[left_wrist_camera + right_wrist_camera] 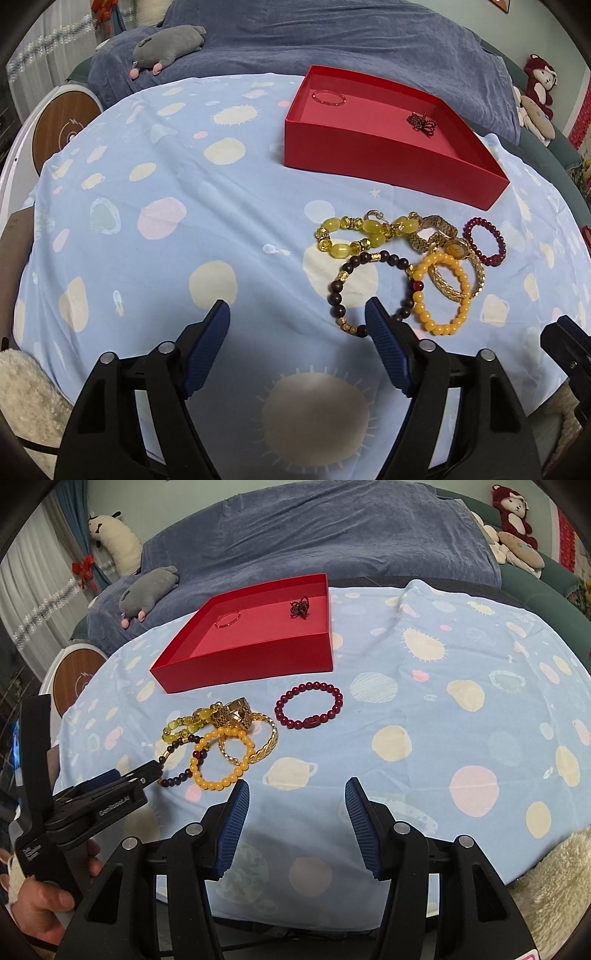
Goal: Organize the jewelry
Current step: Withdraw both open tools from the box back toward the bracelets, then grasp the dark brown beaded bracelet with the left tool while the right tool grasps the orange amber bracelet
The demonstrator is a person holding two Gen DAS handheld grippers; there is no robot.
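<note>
Both sets of jaws apart and empty: left gripper (297, 314) low at the near edge of the pile, right finger's tip touching or overlapping the dark wooden bead bracelet (373, 291); right gripper (294, 794) over bare tablecloth (424, 709), near the pile, gripping nothing. Red box (258, 657) open at the far side of the cloth, already holding a thin red bangle (228, 620) and a small dark beaded piece (299, 607). Remaining jewelry heaped just in front of the box: yellow-green bead bracelet (354, 236), orange bead bracelet (441, 291), gold chain bracelet (454, 288), gold watch (448, 242), all overlapping. Dark red bead bracelet (308, 709) beside the heap; touching the watch or not, cannot tell. Likely light, floppy on elastic cord, beads round and slick, so prone to roll out of a shallow pinch. Best bet: clamp across the strand on one or two beads at a free outer arc, pads square to the cord. Tangle risk high: lifting the wooden one probably drags the orange one resting across it. Dark red loop looks like the cleanest single pick for the right side.
</note>
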